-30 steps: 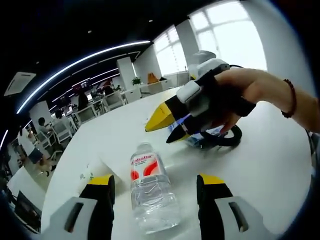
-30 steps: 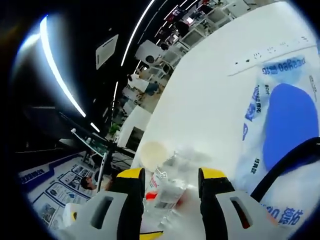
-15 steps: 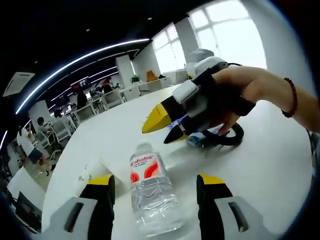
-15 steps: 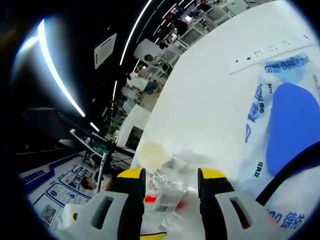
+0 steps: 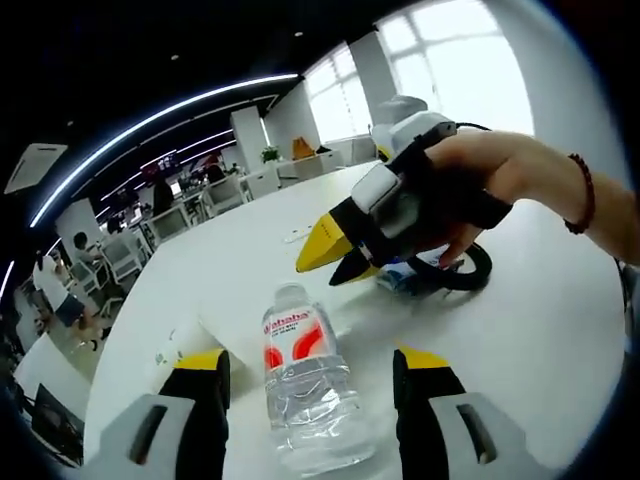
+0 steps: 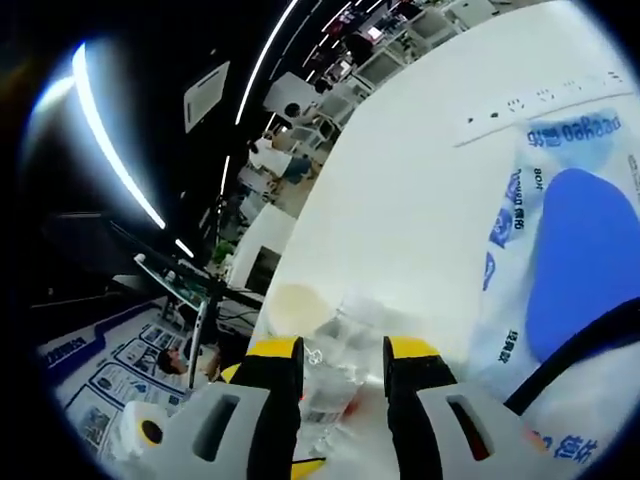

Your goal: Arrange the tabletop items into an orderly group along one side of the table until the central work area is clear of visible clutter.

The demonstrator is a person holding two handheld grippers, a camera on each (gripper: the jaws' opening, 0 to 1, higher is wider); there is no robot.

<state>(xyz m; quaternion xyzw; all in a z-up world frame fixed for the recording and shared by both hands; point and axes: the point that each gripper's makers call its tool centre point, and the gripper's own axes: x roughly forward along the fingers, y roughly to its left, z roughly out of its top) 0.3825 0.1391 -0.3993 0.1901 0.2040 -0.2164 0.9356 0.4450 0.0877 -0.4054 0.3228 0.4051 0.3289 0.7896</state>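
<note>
Between the spread left tongs (image 5: 310, 400) stands an upright bottle (image 5: 308, 385) on the worktop (image 5: 560, 330). Right tongs (image 5: 335, 258), nearly together and holding nothing, hover just beyond.

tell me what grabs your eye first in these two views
In the left gripper view, a clear water bottle with a red label stands on the white table between the left gripper jaws. Just beyond it hangs the right gripper, yellow-tipped, held in a person's hand. In the right gripper view, a blue-printed plastic bag lies on the table.
</note>
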